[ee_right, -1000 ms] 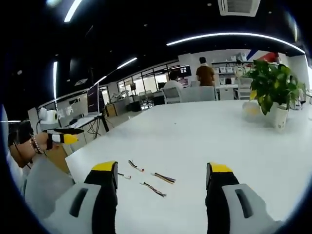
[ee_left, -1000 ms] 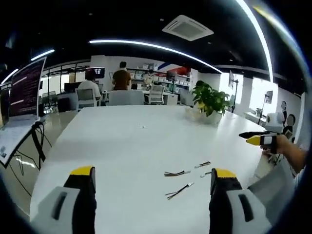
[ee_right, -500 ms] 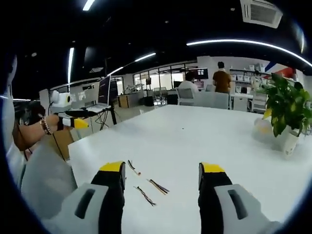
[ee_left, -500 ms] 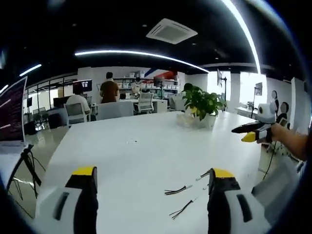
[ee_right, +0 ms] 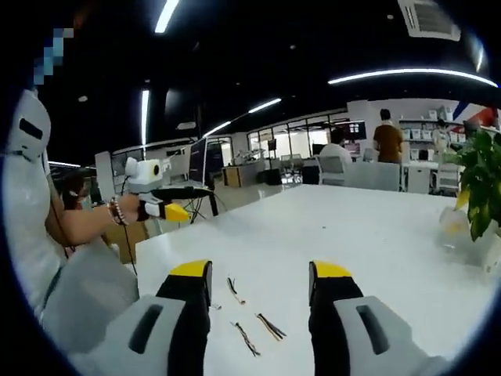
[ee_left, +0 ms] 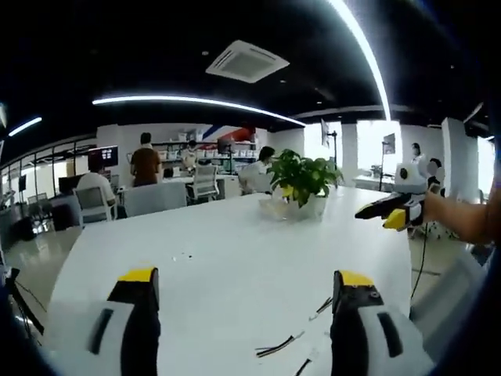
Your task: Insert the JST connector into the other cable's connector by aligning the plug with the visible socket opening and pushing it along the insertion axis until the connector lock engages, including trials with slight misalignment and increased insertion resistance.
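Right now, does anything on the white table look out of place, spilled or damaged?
Nothing stands out. Three short wired cable pieces lie loose and separate on the white table, none visibly damaged. Both grippers, left and right, hang open above it, holding nothing.

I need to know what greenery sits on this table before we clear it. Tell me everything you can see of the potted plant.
The potted plant has broad green leaves, some yellowish, spreading out in a bushy clump over a pale, whitish pot. It stands upright on the white table, toward its far side in the left gripper view, with nothing touching it but the tabletop. In the right gripper view its leaves are cut off at the picture's right edge. The cables lie well apart from it.
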The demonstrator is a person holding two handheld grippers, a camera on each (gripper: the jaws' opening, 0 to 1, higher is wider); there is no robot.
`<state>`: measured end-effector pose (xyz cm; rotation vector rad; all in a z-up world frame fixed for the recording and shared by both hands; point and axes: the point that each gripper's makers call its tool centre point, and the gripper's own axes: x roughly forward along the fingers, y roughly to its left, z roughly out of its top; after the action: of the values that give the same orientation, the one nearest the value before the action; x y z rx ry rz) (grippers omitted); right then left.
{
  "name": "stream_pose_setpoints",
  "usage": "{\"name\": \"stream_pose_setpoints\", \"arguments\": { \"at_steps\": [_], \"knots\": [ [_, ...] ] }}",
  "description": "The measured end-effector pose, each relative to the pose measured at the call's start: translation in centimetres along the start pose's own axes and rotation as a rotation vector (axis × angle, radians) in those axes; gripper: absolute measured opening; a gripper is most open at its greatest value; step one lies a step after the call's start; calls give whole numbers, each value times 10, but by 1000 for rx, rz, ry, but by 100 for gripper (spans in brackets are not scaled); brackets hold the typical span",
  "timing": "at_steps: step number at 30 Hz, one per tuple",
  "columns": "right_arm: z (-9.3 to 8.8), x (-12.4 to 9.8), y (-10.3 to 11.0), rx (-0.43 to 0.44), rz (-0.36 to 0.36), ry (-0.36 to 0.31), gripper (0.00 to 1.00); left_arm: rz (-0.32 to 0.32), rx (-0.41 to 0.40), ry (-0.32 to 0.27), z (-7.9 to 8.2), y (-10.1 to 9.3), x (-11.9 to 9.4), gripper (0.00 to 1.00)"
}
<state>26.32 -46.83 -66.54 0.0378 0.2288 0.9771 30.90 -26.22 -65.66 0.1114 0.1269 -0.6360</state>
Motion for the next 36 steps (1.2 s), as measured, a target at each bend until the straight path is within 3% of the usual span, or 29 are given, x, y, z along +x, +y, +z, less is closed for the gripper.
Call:
{"name": "stream_pose_setpoints", "arguments": {
  "at_steps": [3, 6, 7, 10, 14, 16, 18, 20, 25, 27, 30, 31, 36],
  "knots": [
    [0, 8, 3, -62, 41, 25, 45, -101, 40, -20, 5, -11, 14, 81],
    [0, 15, 5, -70, 74, 26, 47, -186, 61, -31, 4, -18, 22, 83],
    [1, 18, 6, -72, 82, 24, 47, -208, 64, -58, 6, -20, 23, 84],
    [4, 23, 17, -81, 138, 2, 54, -311, 8, -121, 5, -29, 27, 81],
    [4, 32, 26, -119, 200, -11, 50, -366, 41, -67, -20, -33, 34, 77],
    [1, 38, 26, -116, 218, -15, 48, -388, 27, -75, -27, -36, 37, 77],
    [0, 45, 23, -90, 225, -17, 49, -429, -27, -120, -29, -43, 39, 74],
    [4, 52, 23, -70, 248, -46, 48, -451, -35, -134, -33, -45, 42, 66],
    [13, 75, 24, -43, 303, -105, 40, -506, -16, -54, -58, -52, 55, 56],
    [11, 77, 22, -64, 325, -117, 38, -536, -28, -57, -61, -56, 55, 53],
    [5, 80, 12, -47, 294, -142, 35, -545, -33, -49, -69, -59, 59, 54],
    [2, 82, 9, -46, 277, -146, 33, -547, -39, -42, -72, -60, 60, 54],
    [-44, 90, -9, -43, 209, -28, 26, -583, -40, 30, -98, -70, 65, 53]
  ]
}}
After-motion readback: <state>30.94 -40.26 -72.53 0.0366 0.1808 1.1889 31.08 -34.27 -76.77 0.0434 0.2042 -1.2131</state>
